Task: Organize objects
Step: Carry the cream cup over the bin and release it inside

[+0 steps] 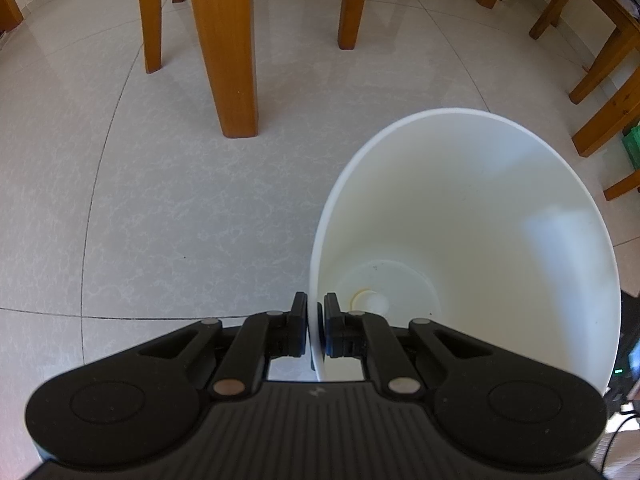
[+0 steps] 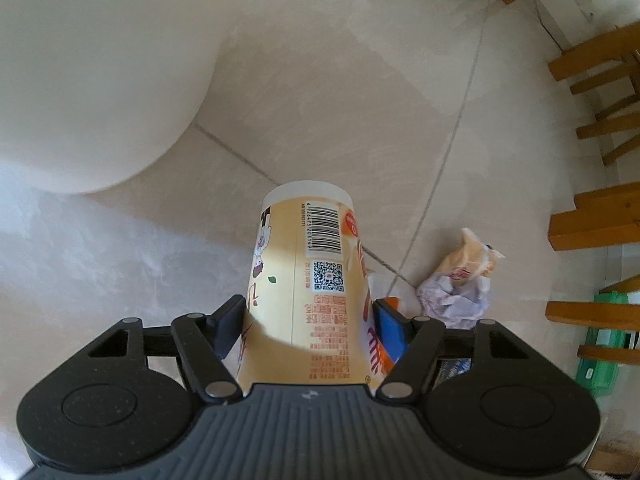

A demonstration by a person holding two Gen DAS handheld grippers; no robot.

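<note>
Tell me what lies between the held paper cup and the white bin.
Only bare floor tile lies between the paper cup and the white bin, seen in the right wrist view.

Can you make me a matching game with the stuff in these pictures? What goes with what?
Things:
1. white bin
2. paper cup
3. crumpled paper
4. wooden table leg

Places or states:
A. lying on the floor tiles beside a snack wrapper
B. standing upright on the floor, beyond the bin
C. its rim pinched by the left gripper
D. held between the jaws of the right gripper, barcode showing

Pairs: 1-C, 2-D, 3-A, 4-B
</note>
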